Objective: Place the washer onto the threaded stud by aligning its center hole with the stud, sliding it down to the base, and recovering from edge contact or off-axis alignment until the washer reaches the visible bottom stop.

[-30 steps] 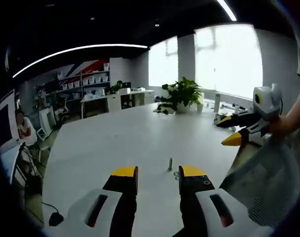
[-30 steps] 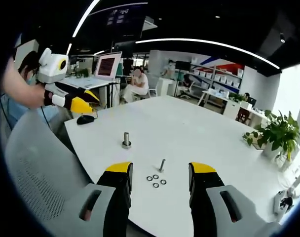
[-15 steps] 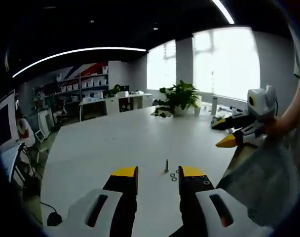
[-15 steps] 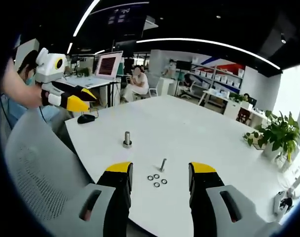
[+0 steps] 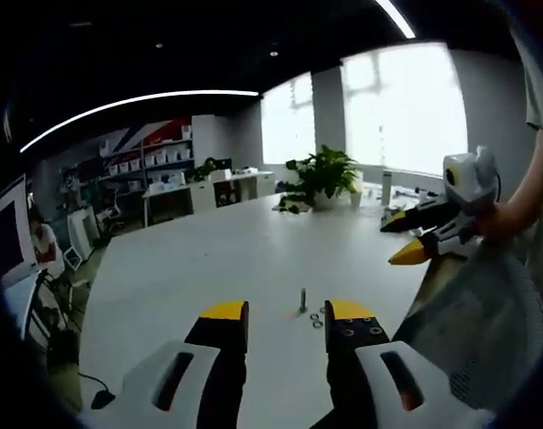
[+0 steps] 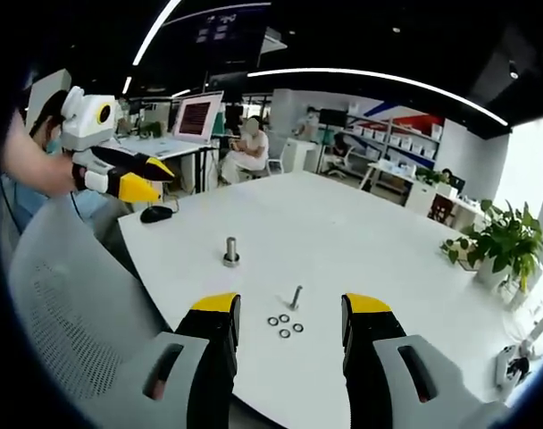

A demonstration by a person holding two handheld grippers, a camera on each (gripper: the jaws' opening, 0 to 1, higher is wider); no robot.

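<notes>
Both tools hung above the near edge of the white tabletop (image 6: 361, 232), each with its jaws spread wide and nothing between them. In the right gripper view, the right gripper (image 6: 289, 313) looked down on a cluster of four small washers (image 6: 285, 325) lying flat close to the near edge, with a slim bolt (image 6: 295, 298) standing upright just beyond them. A stouter threaded stud (image 6: 230, 251) on a wider base stood farther in, toward the edge where the left gripper (image 6: 139, 176) hovered off the table beside a mesh chair back (image 6: 66, 295). In the left gripper view, the left gripper (image 5: 287, 315) faced the same bolt (image 5: 302, 299) and washers (image 5: 317, 319), with the right gripper (image 5: 419, 237) out past the far side.

Nothing had been picked up, so the task appeared to be at its start: the approach to a washer. The next move would likely call for lowering one gripper to the cluster, nipping a single thin ring by its edge without disturbing its neighbours, and lifting it level for alignment over the stud.
</notes>
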